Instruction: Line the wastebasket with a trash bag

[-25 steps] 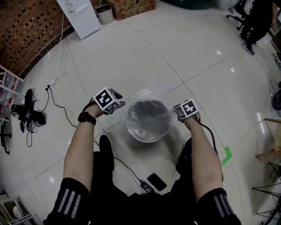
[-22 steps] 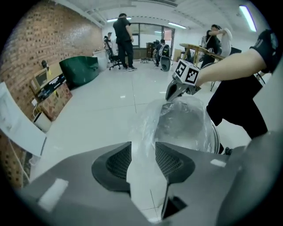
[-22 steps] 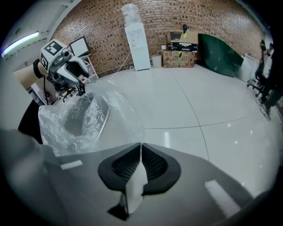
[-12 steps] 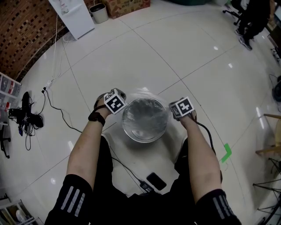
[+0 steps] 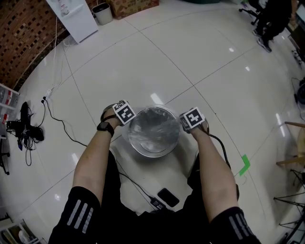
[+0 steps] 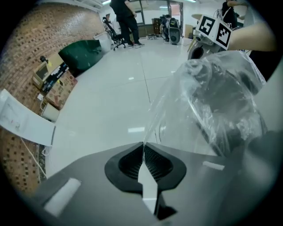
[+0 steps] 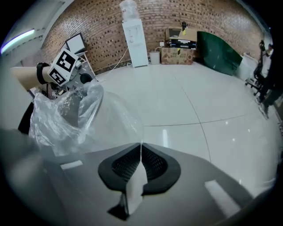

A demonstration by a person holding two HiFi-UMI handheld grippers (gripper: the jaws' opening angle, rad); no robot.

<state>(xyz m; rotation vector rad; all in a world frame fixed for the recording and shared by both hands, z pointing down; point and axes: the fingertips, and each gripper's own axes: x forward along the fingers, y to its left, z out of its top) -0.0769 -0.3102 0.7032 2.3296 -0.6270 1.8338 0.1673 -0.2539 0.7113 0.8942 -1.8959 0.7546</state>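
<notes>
In the head view the round wastebasket [image 5: 151, 143] stands on the floor between the person's knees, with a clear trash bag [image 5: 152, 127] inside it. My left gripper [image 5: 123, 114] is at the basket's left rim and my right gripper [image 5: 191, 120] at its right rim. In the left gripper view the left gripper [image 6: 143, 143] is shut on a fold of the clear trash bag [image 6: 212, 101], which stretches away to the right. In the right gripper view the right gripper [image 7: 140, 145] is shut on the film of the trash bag [image 7: 70, 114], which bunches at the left.
A black phone [image 5: 167, 196] and a cable [image 5: 136, 183] lie on the tiled floor near the person's legs. A green tape mark [image 5: 245, 165] is to the right. A white dispenser [image 5: 71, 16] and a small bin [image 5: 101, 13] stand far back. A person [image 5: 271, 19] stands at the far right.
My left gripper has come down and in to the basket's left rim. The bag's top, which bulged above the rim, now sits lower. The right gripper has barely moved.
</notes>
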